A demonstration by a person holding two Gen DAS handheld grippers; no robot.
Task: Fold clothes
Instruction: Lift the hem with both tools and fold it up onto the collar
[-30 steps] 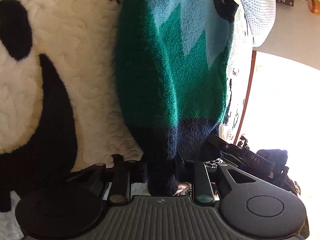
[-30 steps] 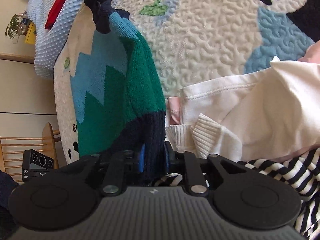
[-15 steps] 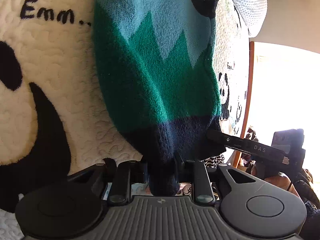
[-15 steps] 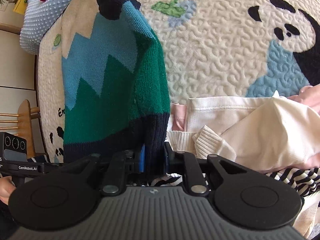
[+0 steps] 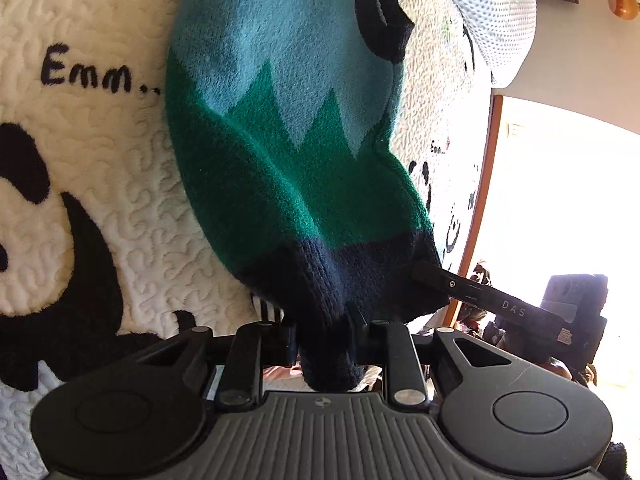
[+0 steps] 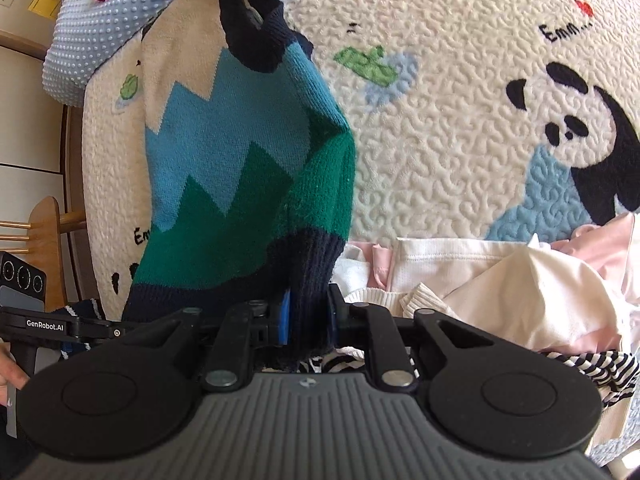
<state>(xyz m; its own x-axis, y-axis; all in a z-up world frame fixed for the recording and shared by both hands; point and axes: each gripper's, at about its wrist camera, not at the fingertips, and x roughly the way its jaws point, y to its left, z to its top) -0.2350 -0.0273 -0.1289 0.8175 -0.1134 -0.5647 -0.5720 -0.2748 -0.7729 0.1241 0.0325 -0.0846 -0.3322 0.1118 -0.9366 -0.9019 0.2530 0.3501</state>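
A knitted sweater (image 5: 280,152) with green, light blue and cream zigzag bands and a navy hem hangs over the panda quilt (image 5: 100,184). My left gripper (image 5: 324,336) is shut on its navy hem. My right gripper (image 6: 308,316) is shut on the other part of the navy hem; the sweater (image 6: 224,168) stretches away from it, navy collar at the far end. The other gripper shows at the left edge of the right wrist view (image 6: 60,324).
A heap of white and pink clothes (image 6: 500,280) and a striped garment (image 6: 592,368) lie to the right of my right gripper. A light blue dotted pillow (image 6: 92,24) lies at the quilt's far end. A wooden chair (image 6: 44,232) stands beside the bed.
Both grippers have pulled back and up with the sweater's hem. More of the sweater and quilt shows now, and the sweater hangs longer and straighter.
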